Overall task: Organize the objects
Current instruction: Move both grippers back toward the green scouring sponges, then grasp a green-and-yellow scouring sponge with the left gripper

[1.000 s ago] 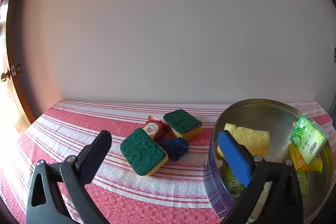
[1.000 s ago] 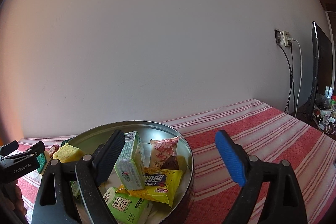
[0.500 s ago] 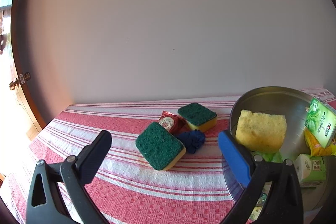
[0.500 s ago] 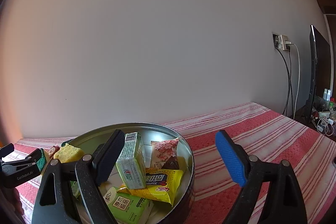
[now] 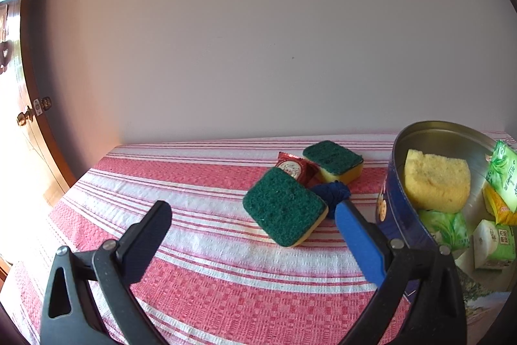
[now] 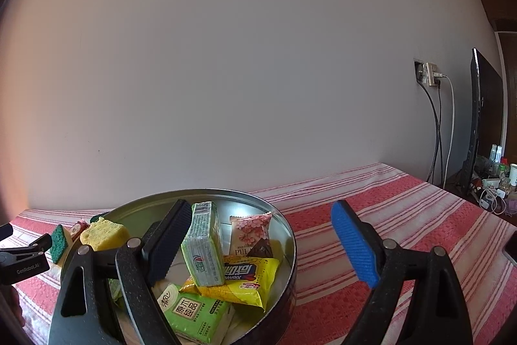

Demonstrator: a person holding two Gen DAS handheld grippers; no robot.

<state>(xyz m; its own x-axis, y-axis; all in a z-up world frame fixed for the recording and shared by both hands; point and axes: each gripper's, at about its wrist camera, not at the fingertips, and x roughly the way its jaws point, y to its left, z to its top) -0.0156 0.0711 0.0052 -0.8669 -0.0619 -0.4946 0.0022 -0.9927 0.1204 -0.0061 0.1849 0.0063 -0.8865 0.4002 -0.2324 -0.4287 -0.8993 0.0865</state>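
Your left tool (image 5: 252,223) stands wide open with nothing between its pads, above the striped counter (image 5: 194,183). Just ahead of its blue pad lies a green sponge (image 5: 284,209), scrub side up. Behind that sponge a red packet (image 5: 292,168) and a blue cloth (image 5: 332,193) touch it, and a second sponge (image 5: 334,159) sits beside them near the wall. Right of them all stands the tin (image 5: 392,209), holding a yellow sponge (image 5: 436,183) and several packs.

Your right tool (image 6: 258,231) is wide open too and grips nothing. Its black pad hangs over the tin (image 6: 287,248), just beside a green pack (image 6: 203,244) standing on end; its blue pad is outside the rim, over bare cloth.
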